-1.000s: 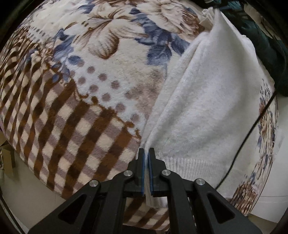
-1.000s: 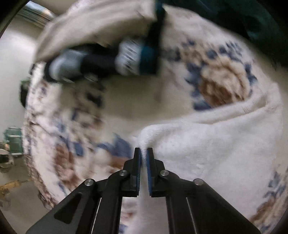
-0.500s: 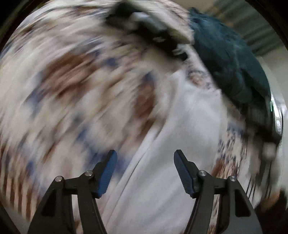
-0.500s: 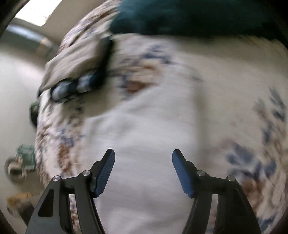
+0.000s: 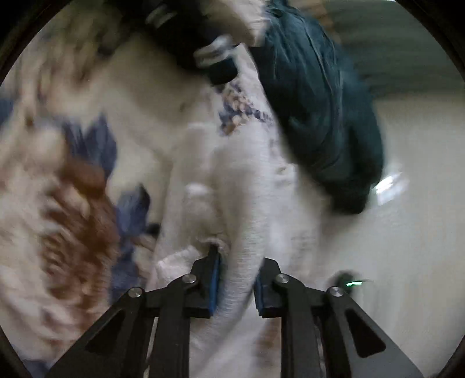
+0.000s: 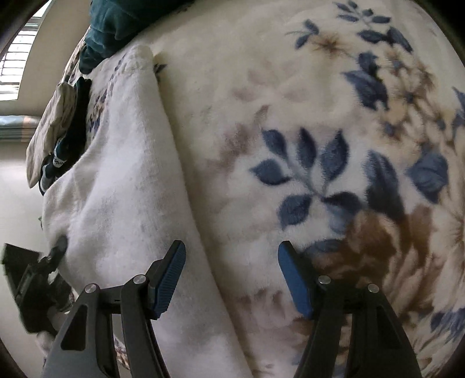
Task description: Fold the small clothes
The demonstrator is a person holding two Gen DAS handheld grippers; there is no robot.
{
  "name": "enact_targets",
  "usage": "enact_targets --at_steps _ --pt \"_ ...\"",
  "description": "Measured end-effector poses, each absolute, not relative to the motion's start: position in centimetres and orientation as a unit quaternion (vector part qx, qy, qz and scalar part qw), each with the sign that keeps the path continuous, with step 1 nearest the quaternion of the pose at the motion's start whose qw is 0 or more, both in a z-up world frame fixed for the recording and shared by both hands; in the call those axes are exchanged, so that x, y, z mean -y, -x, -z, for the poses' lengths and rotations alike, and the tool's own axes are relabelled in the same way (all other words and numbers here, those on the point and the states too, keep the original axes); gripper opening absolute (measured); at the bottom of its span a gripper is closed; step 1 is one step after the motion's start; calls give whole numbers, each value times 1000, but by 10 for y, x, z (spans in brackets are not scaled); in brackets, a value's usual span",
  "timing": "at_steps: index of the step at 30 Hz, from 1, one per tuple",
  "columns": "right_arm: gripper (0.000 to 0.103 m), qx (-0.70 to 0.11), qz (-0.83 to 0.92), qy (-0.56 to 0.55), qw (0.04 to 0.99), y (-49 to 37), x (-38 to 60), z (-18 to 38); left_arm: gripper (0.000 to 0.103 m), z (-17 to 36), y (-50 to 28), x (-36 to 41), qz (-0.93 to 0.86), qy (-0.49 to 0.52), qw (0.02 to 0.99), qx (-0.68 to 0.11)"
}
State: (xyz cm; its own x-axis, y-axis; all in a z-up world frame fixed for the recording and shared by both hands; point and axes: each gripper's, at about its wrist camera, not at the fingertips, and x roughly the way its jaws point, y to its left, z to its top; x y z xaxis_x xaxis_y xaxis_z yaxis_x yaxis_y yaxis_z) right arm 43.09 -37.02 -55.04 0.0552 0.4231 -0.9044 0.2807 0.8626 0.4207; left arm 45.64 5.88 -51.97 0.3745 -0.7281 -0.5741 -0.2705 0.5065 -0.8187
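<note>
A white fleecy garment lies folded in a long strip on a floral blanket. My left gripper has its jaws partly closed around a bunched fold of this garment; the view is blurred. In the right wrist view the same white garment lies at the left. My right gripper is open and empty, with its left finger over the garment's edge and its right finger over the blanket.
A dark teal garment is heaped at the far edge of the blanket and also shows in the right wrist view. A beige piece with dark socks lies beside it. The floor lies beyond the blanket's edge.
Both grippers let go of the white garment and opened. The left gripper then turned and closed partway on a fold of it. The right gripper swung over the garment's edge and stayed open.
</note>
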Motion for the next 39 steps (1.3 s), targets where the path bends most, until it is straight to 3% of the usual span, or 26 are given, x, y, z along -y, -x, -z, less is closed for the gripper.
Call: enact_targets --at_steps 4,7,10,12,13,14,18,20,22,27,34,36,37,39 --pt "68 -684 -61 -260 679 -441 366 548 33 567 -448 -102 129 552 624 -537" --pt "68 -679 -74 -251 686 -444 369 535 66 543 -441 -111 116 525 657 -529" --pt "68 -680 -87 -243 686 -445 366 531 68 525 -436 -96 104 458 689 -553" --pt "68 -686 -91 -238 681 -446 357 534 64 525 -441 -73 98 387 718 -570" --pt "68 -690 -93 -237 677 -445 355 537 28 521 -441 -64 108 370 729 -566" --pt "68 -694 -95 -237 674 -445 353 538 17 518 -444 -55 116 350 739 -564" --pt "68 -695 -97 -233 673 -434 353 537 18 528 -461 -72 119 391 720 -560" --pt "68 -698 -95 -237 668 -424 356 538 39 538 -469 -85 95 409 702 -574" --pt "68 -706 -90 -241 660 -410 360 536 53 523 -458 -94 88 400 699 -586" --pt "68 -727 -85 -254 632 -345 362 524 53 476 -367 -92 90 307 708 -629" --pt "68 -766 -87 -237 591 -223 330 513 53 489 -224 -77 80 210 655 -721" --pt "68 -773 -78 -235 583 -188 316 518 47 505 -197 -69 75 186 650 -733" --pt "68 -772 -72 -236 586 -173 310 521 8 509 -185 -68 65 170 664 -726" --pt "64 -768 -62 -232 593 -151 301 528 4 502 -171 -72 59 172 692 -698"
